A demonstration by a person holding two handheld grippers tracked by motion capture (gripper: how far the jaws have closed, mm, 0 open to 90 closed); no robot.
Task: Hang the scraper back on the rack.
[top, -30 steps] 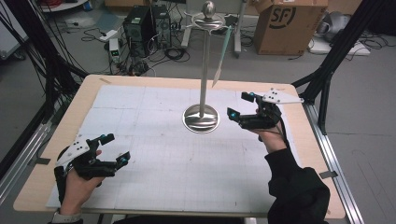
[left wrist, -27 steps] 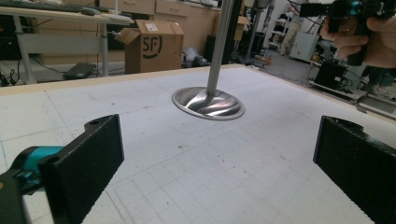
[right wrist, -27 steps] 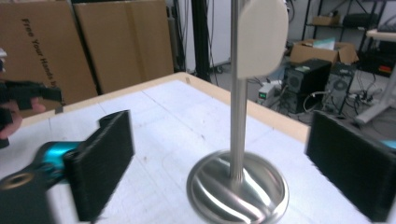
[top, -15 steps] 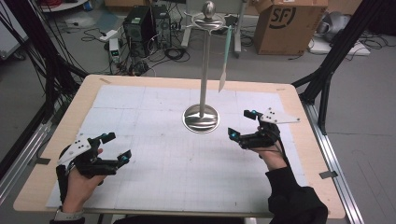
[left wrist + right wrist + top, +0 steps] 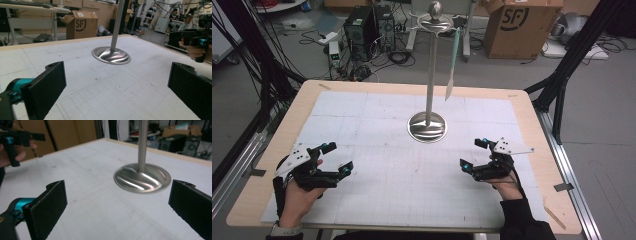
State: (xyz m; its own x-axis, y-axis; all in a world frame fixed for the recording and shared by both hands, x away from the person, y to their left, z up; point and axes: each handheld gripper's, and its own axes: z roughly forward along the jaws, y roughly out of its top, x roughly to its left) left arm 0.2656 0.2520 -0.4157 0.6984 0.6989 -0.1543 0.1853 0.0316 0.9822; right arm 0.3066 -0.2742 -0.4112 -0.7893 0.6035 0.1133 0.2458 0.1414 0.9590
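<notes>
A polished metal stand (image 5: 427,127) with a round base, a tall pole and a ball top rises from the middle of the white gridded mat (image 5: 412,190). A pale slim strip (image 5: 452,67) hangs from the ring near its top. My left gripper (image 5: 338,157) is open and empty, low over the mat's front left. My right gripper (image 5: 473,154) is open and empty at the front right, well short of the base. The left gripper view has the base (image 5: 111,55) ahead between wide jaws. The right gripper view has the base (image 5: 142,178) ahead and slightly right.
The wooden table edge (image 5: 532,130) frames the mat. Behind the table the floor holds a cardboard box (image 5: 517,25), a computer tower (image 5: 362,25) and loose cables. Black frame struts (image 5: 562,85) stand at the right corner.
My right gripper has drawn back from beside the stand's base toward the front edge of the table. The hanging strip has swung. The left gripper has hardly moved.
</notes>
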